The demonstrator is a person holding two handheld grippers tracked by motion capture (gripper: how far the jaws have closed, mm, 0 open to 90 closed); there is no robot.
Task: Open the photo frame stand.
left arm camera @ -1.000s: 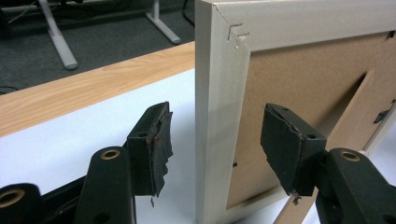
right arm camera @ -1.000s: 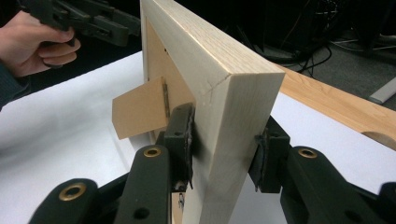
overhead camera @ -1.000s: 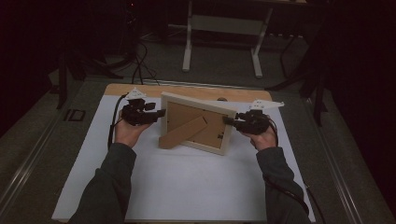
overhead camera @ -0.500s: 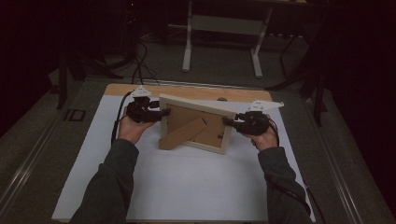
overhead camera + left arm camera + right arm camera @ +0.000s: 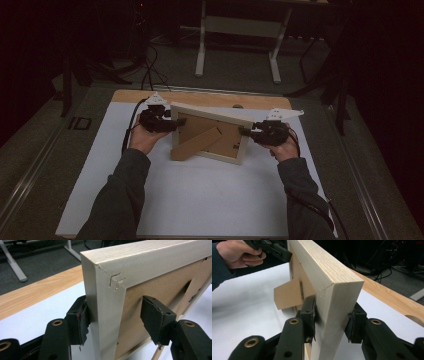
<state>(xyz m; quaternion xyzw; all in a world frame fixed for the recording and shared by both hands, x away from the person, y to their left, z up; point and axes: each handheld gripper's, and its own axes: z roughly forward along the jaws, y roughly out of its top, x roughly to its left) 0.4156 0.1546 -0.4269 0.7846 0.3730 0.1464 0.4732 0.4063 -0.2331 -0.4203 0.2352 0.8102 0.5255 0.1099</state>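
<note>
A pale wooden picture frame (image 5: 210,117) stands tilted on the white sheet, its brown backing and easel leg (image 5: 195,145) facing me. My right gripper (image 5: 245,131) is shut on the frame's right edge; in the right gripper view (image 5: 332,317) both pads press on the wood (image 5: 337,290). My left gripper (image 5: 179,121) is at the frame's left edge. In the left gripper view (image 5: 115,315) the edge (image 5: 107,315) sits between the jaws: one pad (image 5: 80,317) lies against the frame, the other pad (image 5: 155,315) stands off the backing.
A white sheet (image 5: 200,200) covers the table, with a strip of bare wood (image 5: 145,96) along its far side. Beyond the table are a white stand's legs (image 5: 202,50), cables on the dark floor and dark surroundings.
The left hand has shifted very slightly at the frame's left edge. The frame and the right gripper have stayed put.
</note>
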